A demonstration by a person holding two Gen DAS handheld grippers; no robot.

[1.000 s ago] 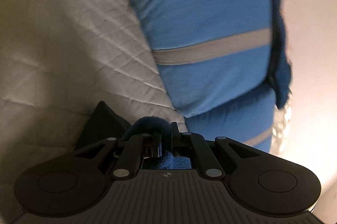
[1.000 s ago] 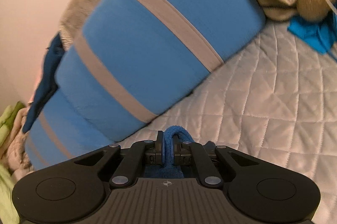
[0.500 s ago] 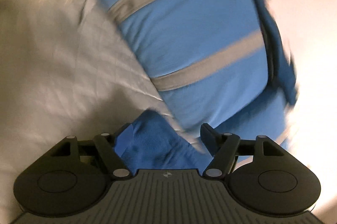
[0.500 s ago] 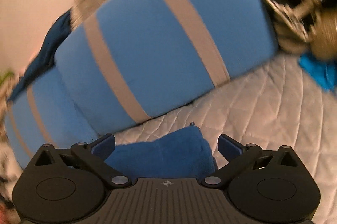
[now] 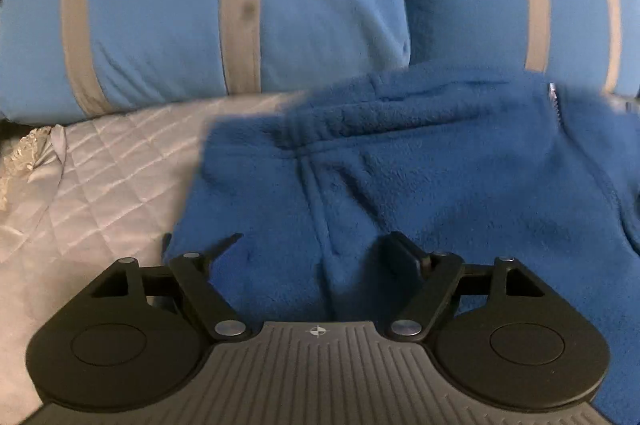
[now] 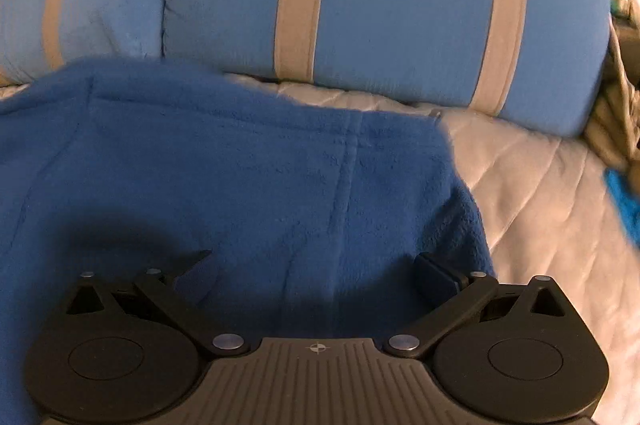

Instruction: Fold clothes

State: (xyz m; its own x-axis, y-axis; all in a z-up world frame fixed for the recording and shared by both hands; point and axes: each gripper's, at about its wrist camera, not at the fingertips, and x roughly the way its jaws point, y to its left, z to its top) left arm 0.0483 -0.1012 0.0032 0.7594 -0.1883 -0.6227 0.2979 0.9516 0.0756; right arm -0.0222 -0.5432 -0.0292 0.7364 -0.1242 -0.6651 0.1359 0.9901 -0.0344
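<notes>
Over a quilted bedcover (image 5: pixel 100 177), left gripper (image 5: pixel 316 249) spread wide, jaws well apart, holding nothing, poised above a dark blue fleece (image 5: pixel 420 185). Right gripper (image 6: pixel 316 265) likewise wide open and empty above the same fleece (image 6: pixel 240 177). Fleece lying flat on the cover, soft pile, seams running across it, far edge just beside two light blue pillows (image 5: pixel 160 5) with grey stripes. Zipper (image 5: pixel 554 97) seen only from the left wrist; bright turquoise cloth (image 6: pixel 624 201) at the bed's edge seen only from the right wrist.
</notes>
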